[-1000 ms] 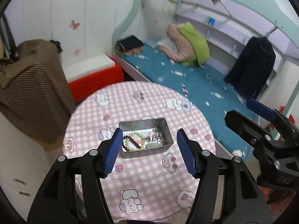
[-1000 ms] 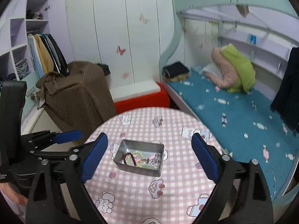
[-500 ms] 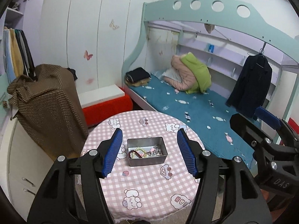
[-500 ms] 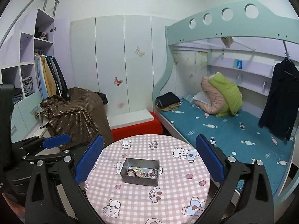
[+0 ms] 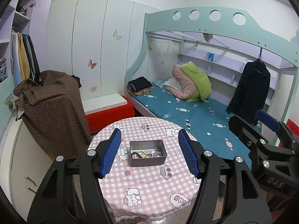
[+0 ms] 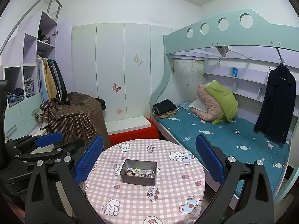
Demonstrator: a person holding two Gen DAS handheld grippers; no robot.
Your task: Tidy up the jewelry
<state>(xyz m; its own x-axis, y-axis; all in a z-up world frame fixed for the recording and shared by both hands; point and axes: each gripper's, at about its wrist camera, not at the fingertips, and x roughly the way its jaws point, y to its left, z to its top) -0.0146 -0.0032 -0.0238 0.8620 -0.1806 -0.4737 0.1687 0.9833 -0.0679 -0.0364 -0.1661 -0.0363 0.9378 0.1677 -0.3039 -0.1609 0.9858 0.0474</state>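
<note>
Metal tin (image 5: pixel 147 153): grey, rectangular, open-topped, resting near the middle of the round table; seen between the left tongs' blue pads and well ahead of them, smaller in both views than a second ago.
Jewelry (image 5: pixel 146 153): heaped inside the tin — dark bead bracelet at the left end, pale green beads beside it, pinkish and silvery pieces toward the right; nothing lying loose on the cloth.
Tablecloth (image 5: pixel 149 186): pink-and-white check with cartoon bears and cars, bare apart from the tin.
Left tongs (image 5: pixel 149 152): spread wide, holding nothing, now well back from the tin and higher than before.
Right tongs (image 6: pixel 149 158): likewise spread wide and empty, tin framed between the pads, far ahead and below; also visible at the right edge of the left view.
Change: both pairs pulled up and away within the last second, so that the whole room comes into view — bunk bed (image 6: pixel 214 136) beyond the table, brown dotted cover (image 6: pixel 74 117) to the left.
Meaning: probably the end of the job, every piece gathered in the tin, no reach under way; nothing left to pick up, as far as visible.
</note>
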